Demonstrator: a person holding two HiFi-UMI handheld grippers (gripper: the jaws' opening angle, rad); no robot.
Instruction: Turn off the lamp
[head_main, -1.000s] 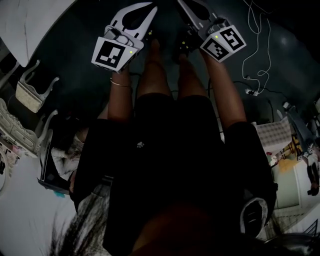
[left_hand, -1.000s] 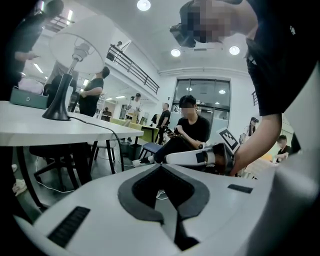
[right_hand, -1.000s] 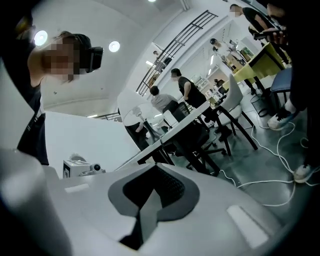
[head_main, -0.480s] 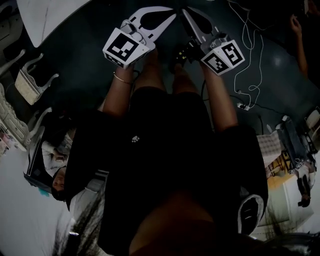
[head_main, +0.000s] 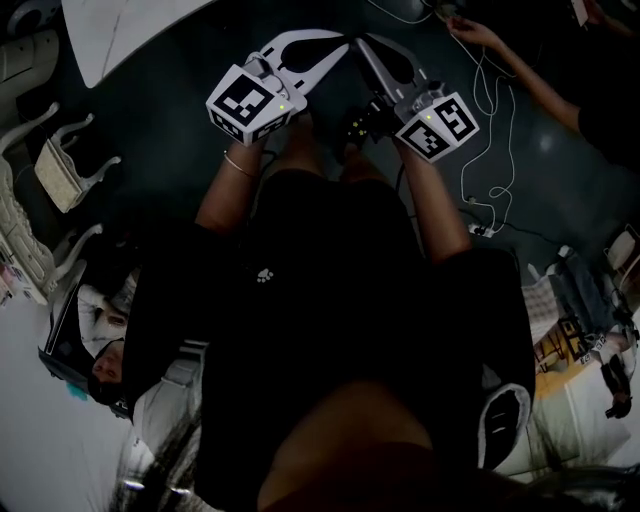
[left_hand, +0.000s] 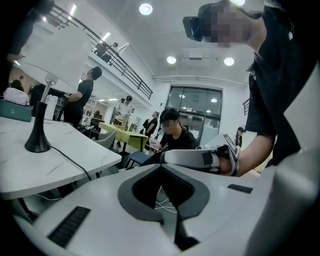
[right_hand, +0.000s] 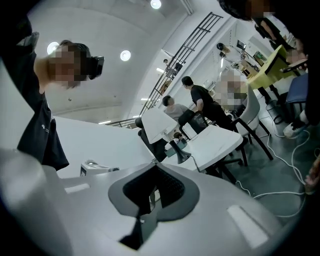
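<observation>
Both left gripper (head_main: 343, 45) and right gripper (head_main: 360, 40) are seen closed and empty, so the switch of the lamp (left_hand: 37, 140) is likely best nudged by one tip.

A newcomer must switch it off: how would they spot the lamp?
A white table fills the left of the left gripper view. The lamp rises from it: flared black foot, thin stem, white shade, unlike the teal box beside it.

Lamp (left_hand: 39, 132) upright on the table (left_hand: 75, 141)
</observation>
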